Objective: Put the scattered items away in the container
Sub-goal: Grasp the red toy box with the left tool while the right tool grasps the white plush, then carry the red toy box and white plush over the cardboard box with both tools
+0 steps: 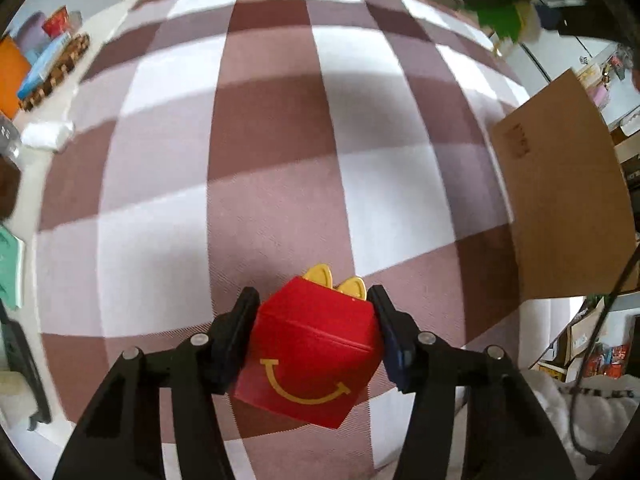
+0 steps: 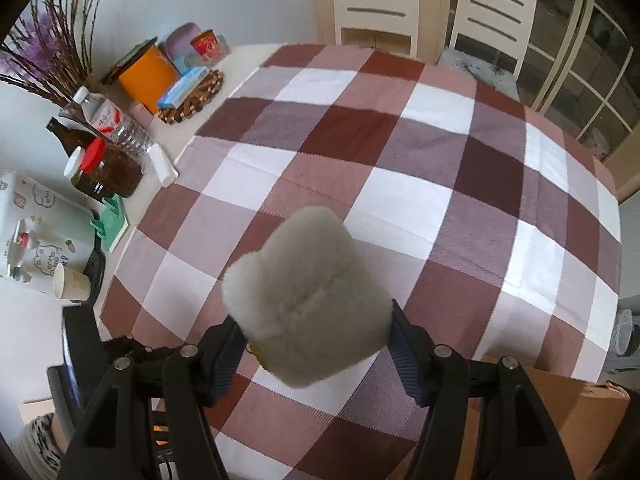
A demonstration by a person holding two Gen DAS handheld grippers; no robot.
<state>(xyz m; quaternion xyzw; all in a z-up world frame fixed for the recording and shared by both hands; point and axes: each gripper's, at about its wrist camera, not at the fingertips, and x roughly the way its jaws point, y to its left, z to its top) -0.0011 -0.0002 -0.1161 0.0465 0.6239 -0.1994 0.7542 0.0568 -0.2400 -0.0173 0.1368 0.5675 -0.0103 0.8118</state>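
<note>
The left gripper (image 1: 314, 334) has its two black fingers (image 1: 236, 328) pressed against opposite sides of a small red toy box (image 1: 308, 360), so the jaws stand partly apart, closed on the box. The box has a yellow smile printed on its front and two yellow arches on top, and it hangs tilted above the table, over the near part of the checked tablecloth (image 1: 272, 128).

The right gripper (image 2: 316, 354) has hold of a fluffy white plush toy (image 2: 304, 300); its fingers (image 2: 404, 356) squeeze the lower part from both sides, roughly half open, and the soft bulk sticks out past the tips. The toy is lifted clear of the cloth, above the near half of the table.

The container, a brown cardboard box (image 1: 560, 200), stands at the right edge of the table in the left wrist view; in the right wrist view one of its flaps shows at the near right corner. No item can be seen inside it from here.

Along the left edge of the table, off the cloth, stand an orange tin (image 2: 148, 76), a water bottle (image 2: 116, 122), a dark jar with a red lid (image 2: 108, 172) and a paper cup (image 2: 70, 282). Two white chairs (image 2: 378, 4) stand at the far edge.
</note>
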